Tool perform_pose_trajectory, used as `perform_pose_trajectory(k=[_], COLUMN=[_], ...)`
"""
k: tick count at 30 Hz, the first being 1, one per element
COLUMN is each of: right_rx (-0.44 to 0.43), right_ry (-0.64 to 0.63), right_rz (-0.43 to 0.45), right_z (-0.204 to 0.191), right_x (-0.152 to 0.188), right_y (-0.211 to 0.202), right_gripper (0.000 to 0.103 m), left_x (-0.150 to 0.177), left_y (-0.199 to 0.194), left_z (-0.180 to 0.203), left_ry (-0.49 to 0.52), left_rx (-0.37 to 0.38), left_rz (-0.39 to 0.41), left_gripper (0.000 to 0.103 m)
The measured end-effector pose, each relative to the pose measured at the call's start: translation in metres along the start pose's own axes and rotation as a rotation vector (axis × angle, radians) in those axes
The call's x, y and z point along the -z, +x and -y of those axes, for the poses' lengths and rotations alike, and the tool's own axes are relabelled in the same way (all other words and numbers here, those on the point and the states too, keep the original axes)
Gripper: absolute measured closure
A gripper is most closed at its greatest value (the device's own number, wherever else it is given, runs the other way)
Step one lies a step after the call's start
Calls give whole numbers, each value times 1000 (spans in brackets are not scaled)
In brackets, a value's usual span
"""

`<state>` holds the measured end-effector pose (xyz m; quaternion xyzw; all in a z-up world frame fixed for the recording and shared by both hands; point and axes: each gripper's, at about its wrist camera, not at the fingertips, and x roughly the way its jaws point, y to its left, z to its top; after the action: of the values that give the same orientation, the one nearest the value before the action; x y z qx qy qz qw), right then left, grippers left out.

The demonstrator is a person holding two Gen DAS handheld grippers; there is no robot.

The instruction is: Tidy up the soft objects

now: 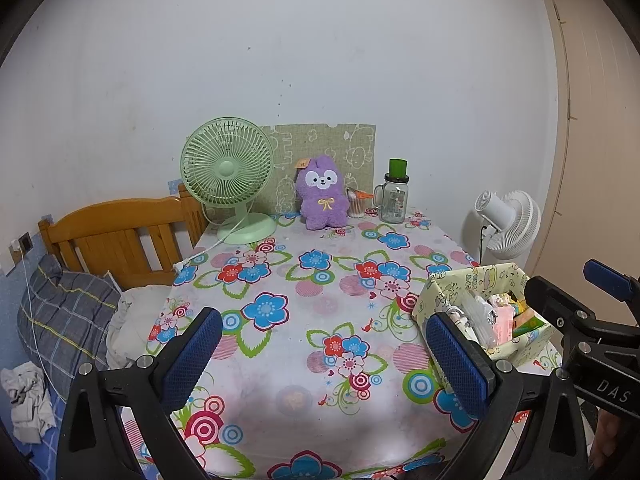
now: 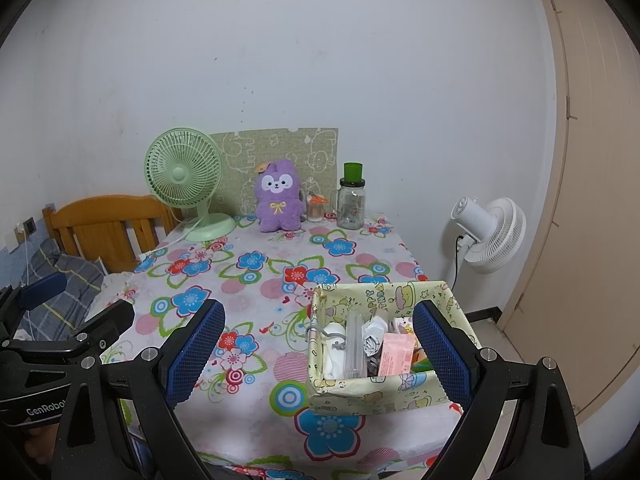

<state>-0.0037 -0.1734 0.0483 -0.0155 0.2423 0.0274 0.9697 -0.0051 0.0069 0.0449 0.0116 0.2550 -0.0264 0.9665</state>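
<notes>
Two grippers, left and right, both spread wide and empty, poised above near edge of flowered tablecloth. Fabric storage box with packets and white cloth, at right near corner, just ahead of right gripper. Purple plush toy upright at far edge against patterned board, between green desk fan and glass jar mug. White floor fan beyond table.

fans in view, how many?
2. The green desk fan stands at the table's far left, beside the purple plush. The white fan stands on the floor right of the table, near the door. None hidden, apparently.
</notes>
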Motion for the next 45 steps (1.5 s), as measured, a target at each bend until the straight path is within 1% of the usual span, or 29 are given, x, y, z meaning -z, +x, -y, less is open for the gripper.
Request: perform_pose_trajectory(k=[15, 45], right_rx=[1, -3], right_ry=[1, 42], right_rz=[0, 16], right_z=[0, 2], right_x=[1, 5], right_y=[1, -2], right_gripper=[6, 6], left_x=[0, -2], left_y=[1, 1], left_z=[2, 2], left_ry=[3, 19], left_rx=[-1, 3], left_rz=[-3, 13], left_gripper=[0, 0])
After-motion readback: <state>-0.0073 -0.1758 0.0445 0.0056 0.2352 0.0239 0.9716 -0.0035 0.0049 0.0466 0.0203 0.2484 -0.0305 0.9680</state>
